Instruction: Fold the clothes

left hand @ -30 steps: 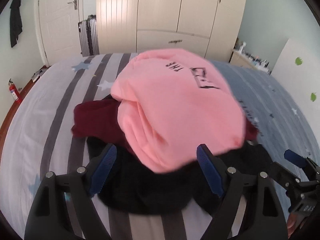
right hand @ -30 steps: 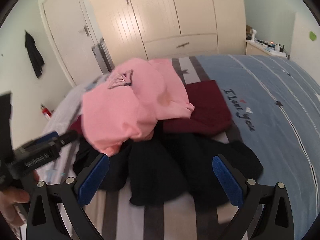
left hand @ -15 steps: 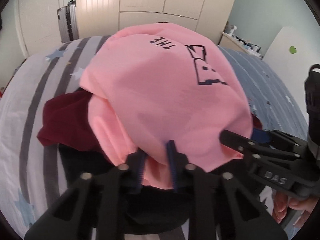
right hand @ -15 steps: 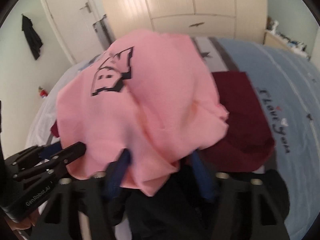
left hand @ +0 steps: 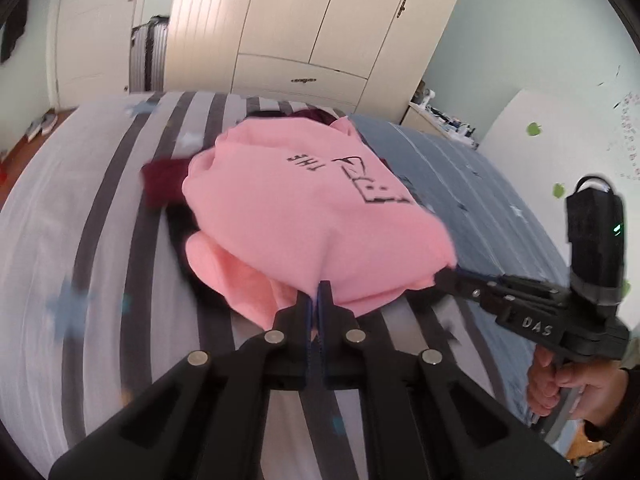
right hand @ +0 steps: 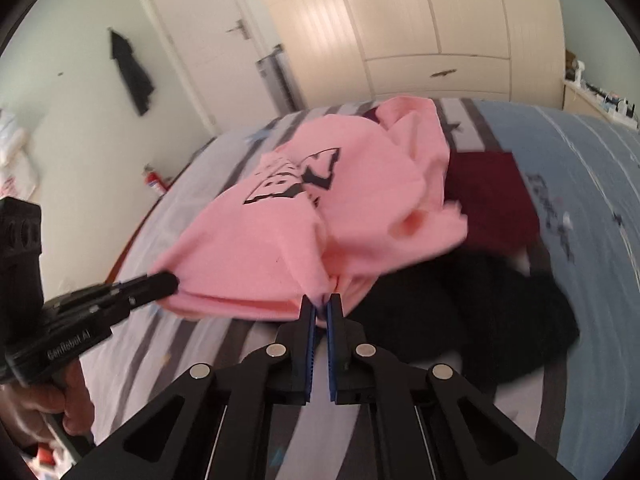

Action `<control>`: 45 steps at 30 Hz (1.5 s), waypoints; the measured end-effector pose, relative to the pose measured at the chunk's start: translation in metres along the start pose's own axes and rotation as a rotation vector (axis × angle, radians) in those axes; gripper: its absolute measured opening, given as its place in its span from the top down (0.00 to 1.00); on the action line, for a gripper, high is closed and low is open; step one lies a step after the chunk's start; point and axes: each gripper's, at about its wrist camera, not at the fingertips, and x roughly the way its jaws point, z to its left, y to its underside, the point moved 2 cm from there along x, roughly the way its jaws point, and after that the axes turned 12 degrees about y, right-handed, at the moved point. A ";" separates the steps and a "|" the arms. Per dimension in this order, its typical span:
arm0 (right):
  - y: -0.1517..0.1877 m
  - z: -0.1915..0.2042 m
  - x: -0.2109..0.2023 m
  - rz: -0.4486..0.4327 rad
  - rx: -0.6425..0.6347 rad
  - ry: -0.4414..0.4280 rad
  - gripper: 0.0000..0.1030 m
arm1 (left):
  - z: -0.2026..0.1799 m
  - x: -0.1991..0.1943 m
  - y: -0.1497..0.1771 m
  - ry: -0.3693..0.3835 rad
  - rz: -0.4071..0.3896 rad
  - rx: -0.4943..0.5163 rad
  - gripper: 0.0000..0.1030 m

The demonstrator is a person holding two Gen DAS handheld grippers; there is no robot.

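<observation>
Looking along your left gripper (left hand: 319, 294), you see its fingers (left hand: 329, 300) clamped together on the near hem of the pink sweatshirt (left hand: 304, 208), where a second ago they stood wide apart and short of the cloth. The garment now stretches away from the pinch across the striped bed (left hand: 80, 208), with a maroon garment (left hand: 162, 178) showing at its left side. Your right gripper enters this view from the right, its tip at the hem's other corner.

Turning to the right wrist view, your right gripper (right hand: 319, 307) has likewise closed; only a narrow slit remains between the blue pads, filled by a bunched fold of pink fabric (right hand: 320, 216). The black clothes (right hand: 472, 312) it hovered over lie to the right, untouched. Your left gripper comes in from the left, biting the same edge.

With both corners caught, the sweatshirt looks ready to be lifted clear of the pile and spread flat; folding itself has not begun.
</observation>
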 end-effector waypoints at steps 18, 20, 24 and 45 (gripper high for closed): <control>0.254 0.039 -0.079 0.342 -0.019 0.008 0.89 | 0.005 -0.118 0.230 -0.207 0.162 -0.307 0.65; 0.232 0.026 -0.069 0.289 0.002 0.051 0.76 | 0.026 -0.108 0.214 -0.231 0.122 -0.311 0.51; 0.182 0.006 -0.036 0.198 0.040 0.103 0.61 | 0.075 -0.081 0.189 -0.259 0.075 -0.363 0.44; 0.148 0.016 -0.018 0.182 -0.102 0.024 0.98 | 0.015 -0.095 0.147 -0.153 0.015 -0.159 0.98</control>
